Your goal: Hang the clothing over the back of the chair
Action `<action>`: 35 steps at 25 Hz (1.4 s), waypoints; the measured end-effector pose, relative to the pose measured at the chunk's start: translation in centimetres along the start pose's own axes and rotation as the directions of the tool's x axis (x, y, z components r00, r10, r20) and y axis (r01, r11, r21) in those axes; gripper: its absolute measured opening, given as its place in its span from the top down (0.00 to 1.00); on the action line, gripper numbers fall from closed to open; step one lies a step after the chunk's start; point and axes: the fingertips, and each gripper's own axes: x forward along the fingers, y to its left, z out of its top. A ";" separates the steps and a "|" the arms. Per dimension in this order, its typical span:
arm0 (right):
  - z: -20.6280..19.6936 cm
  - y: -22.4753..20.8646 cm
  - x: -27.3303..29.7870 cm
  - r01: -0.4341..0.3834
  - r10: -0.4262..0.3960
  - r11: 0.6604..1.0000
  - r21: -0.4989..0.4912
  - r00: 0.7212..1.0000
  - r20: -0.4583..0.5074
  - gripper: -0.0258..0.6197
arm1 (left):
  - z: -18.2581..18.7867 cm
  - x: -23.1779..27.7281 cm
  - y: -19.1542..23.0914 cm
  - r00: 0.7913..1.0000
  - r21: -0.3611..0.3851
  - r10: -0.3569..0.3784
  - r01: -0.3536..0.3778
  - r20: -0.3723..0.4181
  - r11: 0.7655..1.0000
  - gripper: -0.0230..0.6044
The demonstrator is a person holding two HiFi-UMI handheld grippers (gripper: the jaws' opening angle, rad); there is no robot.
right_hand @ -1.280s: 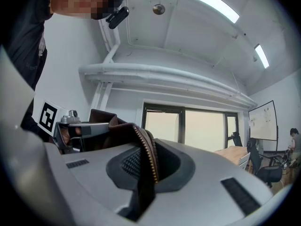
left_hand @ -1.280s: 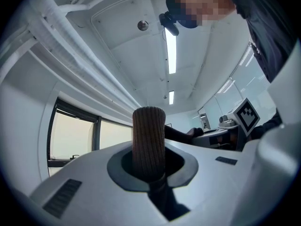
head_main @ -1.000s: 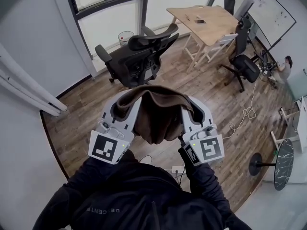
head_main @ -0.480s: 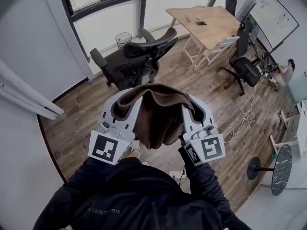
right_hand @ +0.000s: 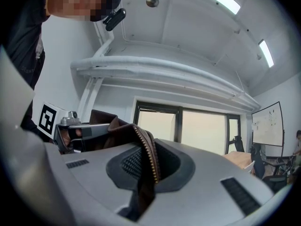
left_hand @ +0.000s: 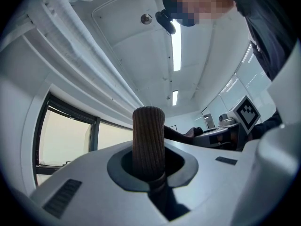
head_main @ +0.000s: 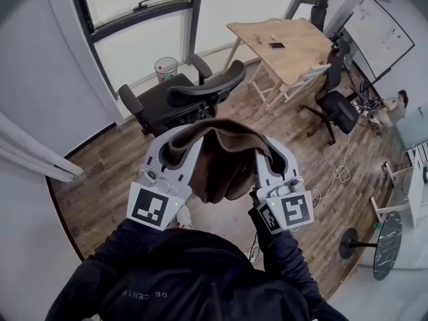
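A brown garment [head_main: 217, 159] hangs in a slack fold between my two grippers, held up in front of the person. My left gripper [head_main: 175, 144] is shut on its ribbed brown cuff [left_hand: 148, 140], which sticks up between the jaws. My right gripper [head_main: 262, 150] is shut on the zipper edge [right_hand: 149, 161] of the same garment. A black office chair [head_main: 180, 99] with a curved headrest stands on the wooden floor just beyond the garment, its back toward me.
A wooden table [head_main: 281, 39] stands at the back right with a second black chair [head_main: 334, 105] beside it. A wire bin [head_main: 164, 67] sits by the window. A whiteboard [head_main: 381, 35], a round black side table [head_main: 384, 236] and a floor cable [head_main: 338, 176] lie to the right.
Both grippers have carried the garment forward together toward the black chair, which now shows further left and closer under the garment. The grips have not changed.
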 end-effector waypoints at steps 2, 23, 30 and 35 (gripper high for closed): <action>0.0 -0.8 1.3 0.016 -0.016 1.000 -0.001 1.000 0.001 0.91 | -0.1 1.2 0.9 1.000 -0.003 -0.018 0.018 0.011 1.000 0.88; 0.8 -9.9 11.2 -0.216 0.220 0.974 -0.065 0.973 0.066 0.91 | -0.6 12.7 4.1 0.977 0.101 0.212 -0.212 0.016 0.972 0.88; 2.5 -12.6 14.4 -0.388 0.395 0.918 -0.078 0.910 0.123 0.91 | 1.0 16.4 4.9 0.924 0.125 0.376 -0.381 0.066 0.916 0.88; 5.1 -14.1 17.2 -0.463 0.471 0.882 -0.085 0.865 0.171 0.91 | 3.5 18.5 6.2 0.886 0.168 0.454 -0.464 0.100 0.870 0.88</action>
